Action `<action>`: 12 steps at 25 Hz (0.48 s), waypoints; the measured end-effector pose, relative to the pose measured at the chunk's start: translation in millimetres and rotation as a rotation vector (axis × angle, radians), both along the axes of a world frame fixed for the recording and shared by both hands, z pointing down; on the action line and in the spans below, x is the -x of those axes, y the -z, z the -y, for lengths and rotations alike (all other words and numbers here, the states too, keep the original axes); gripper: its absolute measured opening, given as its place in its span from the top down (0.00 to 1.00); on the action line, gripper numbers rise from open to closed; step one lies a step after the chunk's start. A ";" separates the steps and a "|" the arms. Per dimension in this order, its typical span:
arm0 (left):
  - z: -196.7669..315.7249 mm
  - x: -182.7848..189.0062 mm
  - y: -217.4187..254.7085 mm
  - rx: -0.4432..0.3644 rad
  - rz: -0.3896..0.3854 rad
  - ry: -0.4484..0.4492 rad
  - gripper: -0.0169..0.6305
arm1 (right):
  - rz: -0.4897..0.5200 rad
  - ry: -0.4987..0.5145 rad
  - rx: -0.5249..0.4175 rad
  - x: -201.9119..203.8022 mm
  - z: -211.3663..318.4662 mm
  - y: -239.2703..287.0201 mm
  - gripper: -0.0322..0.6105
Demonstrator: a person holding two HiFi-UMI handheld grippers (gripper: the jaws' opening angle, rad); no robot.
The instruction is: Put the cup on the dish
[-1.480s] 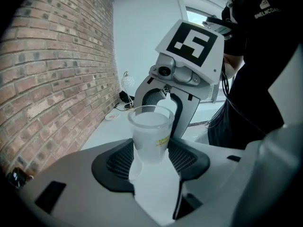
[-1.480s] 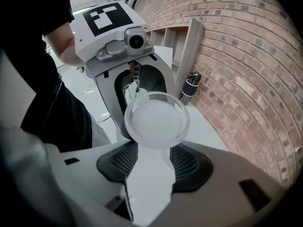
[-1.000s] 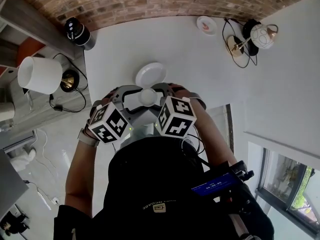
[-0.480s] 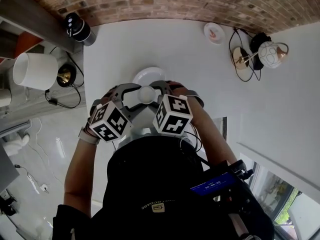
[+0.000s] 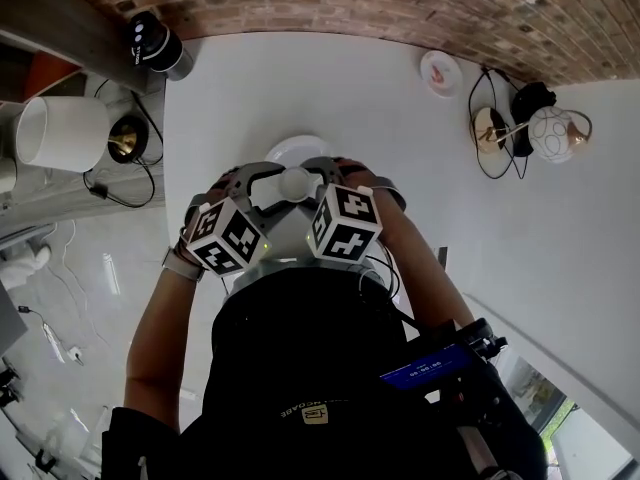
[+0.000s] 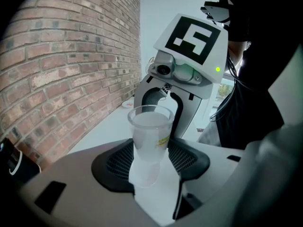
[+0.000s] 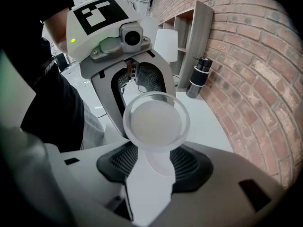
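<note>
The jaws of the left gripper (image 6: 151, 167) are clamping a frosted plastic cup (image 6: 150, 129) low on its wall, and the jaws of the right gripper (image 7: 156, 169) are pinching the same cup from the opposite side. The person is holding it at the near edge of the white dish (image 5: 296, 149) on the bench (image 5: 340, 88). The cup isn't on the dish yet. I reckon carrying it over, lowering it and letting go are all left to do.

I have the cup (image 5: 295, 183) at the near edge of the dish (image 5: 300, 149) on the table (image 5: 235, 93), between the jaws of the left gripper (image 6: 150, 161) and the right gripper (image 7: 154, 163). A small plate (image 5: 440, 71) lies behind and right of the dish, and a lamp (image 5: 60, 133) lies left of it.
</note>
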State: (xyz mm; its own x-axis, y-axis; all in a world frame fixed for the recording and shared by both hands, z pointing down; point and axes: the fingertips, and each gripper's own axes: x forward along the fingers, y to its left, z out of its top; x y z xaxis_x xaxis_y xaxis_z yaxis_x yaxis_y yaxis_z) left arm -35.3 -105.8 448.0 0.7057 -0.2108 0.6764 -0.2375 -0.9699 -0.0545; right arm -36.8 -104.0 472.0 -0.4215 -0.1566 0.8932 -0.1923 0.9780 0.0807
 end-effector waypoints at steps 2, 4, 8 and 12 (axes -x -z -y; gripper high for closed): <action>4.2 -2.8 -6.3 0.007 0.000 0.009 0.62 | -0.001 0.008 0.008 -2.9 4.1 -6.3 0.62; 10.1 -4.7 -13.0 0.011 -0.004 0.018 0.62 | -0.002 0.013 0.010 -5.1 10.0 -12.7 0.62; 19.7 -7.8 -28.2 0.028 -0.014 0.041 0.62 | -0.009 0.025 0.019 -8.7 19.3 -27.7 0.62; 26.2 -10.8 -44.9 0.045 -0.019 0.061 0.62 | -0.019 0.042 0.031 -11.9 25.2 -44.4 0.62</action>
